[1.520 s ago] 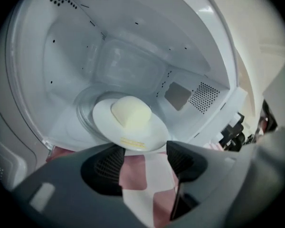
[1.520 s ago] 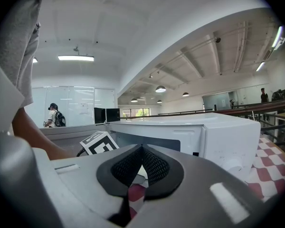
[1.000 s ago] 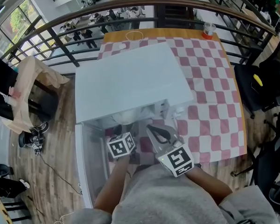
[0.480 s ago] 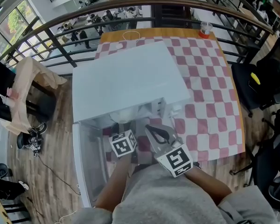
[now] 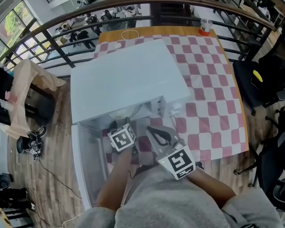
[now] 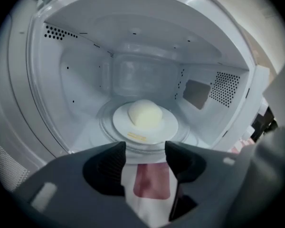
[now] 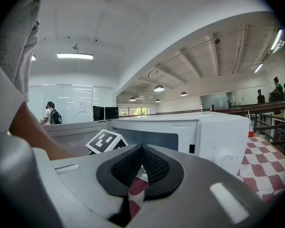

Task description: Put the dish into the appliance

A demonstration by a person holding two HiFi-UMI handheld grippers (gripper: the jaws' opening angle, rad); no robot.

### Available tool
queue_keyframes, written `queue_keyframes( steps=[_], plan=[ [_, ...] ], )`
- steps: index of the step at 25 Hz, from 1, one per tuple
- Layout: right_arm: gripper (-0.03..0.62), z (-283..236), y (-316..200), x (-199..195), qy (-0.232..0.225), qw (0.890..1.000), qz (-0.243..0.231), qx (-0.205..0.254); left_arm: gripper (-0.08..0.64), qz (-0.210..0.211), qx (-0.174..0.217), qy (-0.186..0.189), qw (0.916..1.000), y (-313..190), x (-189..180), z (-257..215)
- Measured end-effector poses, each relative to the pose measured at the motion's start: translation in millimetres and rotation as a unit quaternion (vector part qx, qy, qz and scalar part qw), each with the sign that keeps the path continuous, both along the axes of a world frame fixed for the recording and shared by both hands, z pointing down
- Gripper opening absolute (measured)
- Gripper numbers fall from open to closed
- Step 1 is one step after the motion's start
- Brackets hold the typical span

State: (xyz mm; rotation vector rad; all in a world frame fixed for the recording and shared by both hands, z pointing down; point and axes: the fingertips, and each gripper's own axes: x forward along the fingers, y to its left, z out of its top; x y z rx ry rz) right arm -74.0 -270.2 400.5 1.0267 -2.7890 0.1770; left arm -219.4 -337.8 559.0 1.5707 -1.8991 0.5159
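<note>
Closest to me: my left gripper (image 6: pixel 145 152) sits just outside the microwave mouth. Its jaws are apart and closing a bit right now, with nothing between them, just the red-and-white checked tablecloth (image 6: pixel 151 182) showing through the gap. My right gripper (image 7: pixel 142 150) hangs off to the side, jaws pinched together on nothing.

Past the left jaws, the dish (image 6: pixel 167 126) is already sitting flat on the glass turntable (image 6: pixel 104 122) in the middle of the microwave (image 6: pixel 71 80) cavity. There's a pale yellow lump of food (image 6: pixel 145 114) on it, and neither gripper touches it.

So the main bit looks done to me: the dish is in the appliance. What's left, I reckon, is backing the left gripper clear and shutting the door (image 5: pixel 88 165), which stands swung open on my left. No idea if it's meant to be started too, the task doesn't say.
</note>
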Motion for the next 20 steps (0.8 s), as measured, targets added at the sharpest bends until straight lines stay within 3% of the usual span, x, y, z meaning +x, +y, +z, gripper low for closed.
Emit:
queue_keyframes(
  steps=[3, 5, 10, 17, 20],
  plan=[
    [0.0, -0.4, 1.5, -0.5, -0.001, 1.0, 0.0, -0.001, 0.235, 0.001, 0.001, -0.016, 0.9999, 1.8, -1.3, -2.8],
    [-0.001, -0.3, 3.6, -1.8, 0.0, 1.0, -0.003, -0.001, 0.169, 0.002, 0.002, -0.026, 0.9997, 2.0, -2.8, -4.9],
    [0.0, 0.3, 6.4, -2.6, 0.0, 1.0, -0.006, 0.0, 0.167, 0.018, 0.017, -0.02, 0.9995, 1.4, 4.3, -14.1],
    [0.0, 1.3, 6.7, -3.0, -0.001, 1.0, -0.008, -0.001, 0.195, 0.043, 0.009, -0.043, 0.9981, -3.4, 7.7, -12.9],
    [0.0, 2.3, 6.7, -2.2, 0.001, 1.0, -0.008, -0.003, 0.196, 0.062, 0.002, -0.072, 0.9955, -7.4, 9.1, -12.5]
  ],
)
